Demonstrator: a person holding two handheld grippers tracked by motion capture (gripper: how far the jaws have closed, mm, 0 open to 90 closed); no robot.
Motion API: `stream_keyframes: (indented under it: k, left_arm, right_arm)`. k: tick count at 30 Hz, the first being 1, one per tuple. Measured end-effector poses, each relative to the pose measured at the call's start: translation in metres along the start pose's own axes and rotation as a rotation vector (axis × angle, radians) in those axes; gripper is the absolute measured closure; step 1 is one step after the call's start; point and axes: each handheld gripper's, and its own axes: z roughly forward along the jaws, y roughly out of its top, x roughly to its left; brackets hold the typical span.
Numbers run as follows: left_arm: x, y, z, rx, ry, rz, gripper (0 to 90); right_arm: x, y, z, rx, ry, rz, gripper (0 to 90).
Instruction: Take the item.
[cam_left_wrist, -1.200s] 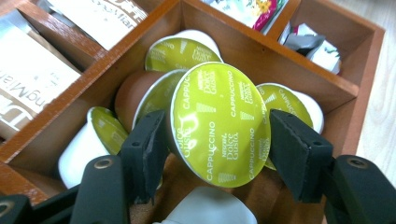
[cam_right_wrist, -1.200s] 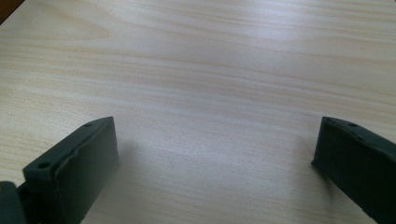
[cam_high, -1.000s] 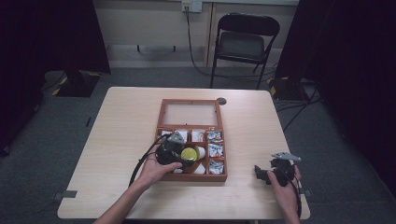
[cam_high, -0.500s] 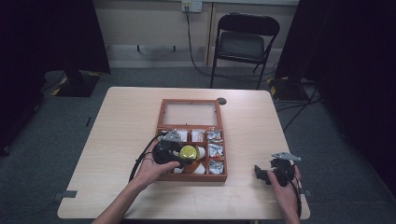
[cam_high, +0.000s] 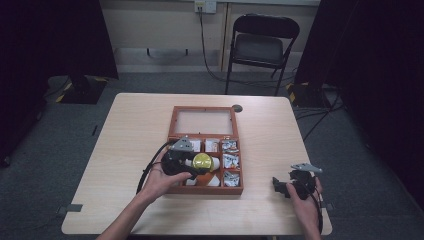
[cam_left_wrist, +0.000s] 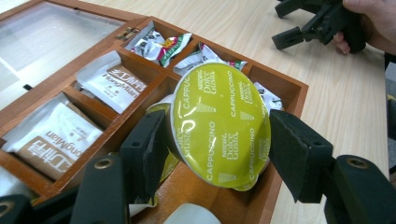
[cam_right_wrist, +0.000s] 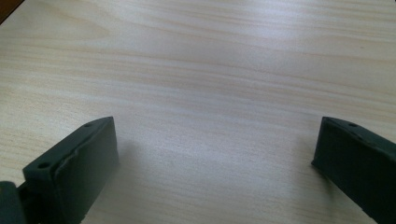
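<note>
Dolce Gusto cappuccino capsule (cam_left_wrist: 219, 126), lime-green foil lid facing the cam, sits between the left claw (cam_left_wrist: 215, 140) jaws, clamped at both rims, tilted on edge just above the near compartments of the wooden tea box (cam_left_wrist: 285, 88). Judged progress: pick looks done, capsule is lifted clear of the box floor, but it's not set down anywhere yet, so carry & placement are left; can't tell if it's going in or coming out. Left claw approx. half open, grasping the capsule, pads touching its sides. In the box beside the capsule: HongMian sachets (cam_left_wrist: 112, 84) in the compartments on the far side from the hinge-less edge, foil wrapped tea bags (cam_left_wrist: 161, 44) in the back ones, another white pod just under the capsule. Glass lid (cam_high: 203, 121) lies open flat behind the box. Right claw (cam_high: 290, 186) well apart from the box, on the desk (cam_high: 125, 130) near its front-right corner, jaws spread wide, released, holding nothing, bare wood between them.
</note>
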Motion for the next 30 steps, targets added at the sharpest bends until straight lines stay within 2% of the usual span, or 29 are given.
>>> stream_keyframes:
  k: [10,18,22,25,30]
  left_arm:
    - [0.009,-0.007,-0.014,0.011,0.031,-0.003,39.0]
    - [0.018,-0.013,-0.027,0.003,0.056,-0.021,39.0]
    - [0.02,-0.014,-0.03,-0.004,0.061,-0.03,39.0]
    - [0.02,-0.014,-0.033,-0.011,0.04,-0.037,39.0]
    - [0.022,-0.014,-0.038,-0.017,0.055,-0.036,39.0]
  right_arm:
    - [0.0,0.0,0.0,0.0,0.001,-0.001,0.0]
    - [0.0,0.0,0.0,0.0,0.001,0.0,0.0]
    - [0.0,0.0,0.0,0.0,0.0,0.0,0.0]
    - [0.0,0.0,0.0,0.0,0.001,0.0,0.0]
    - [0.0,0.0,0.0,0.0,0.001,0.0,0.0]
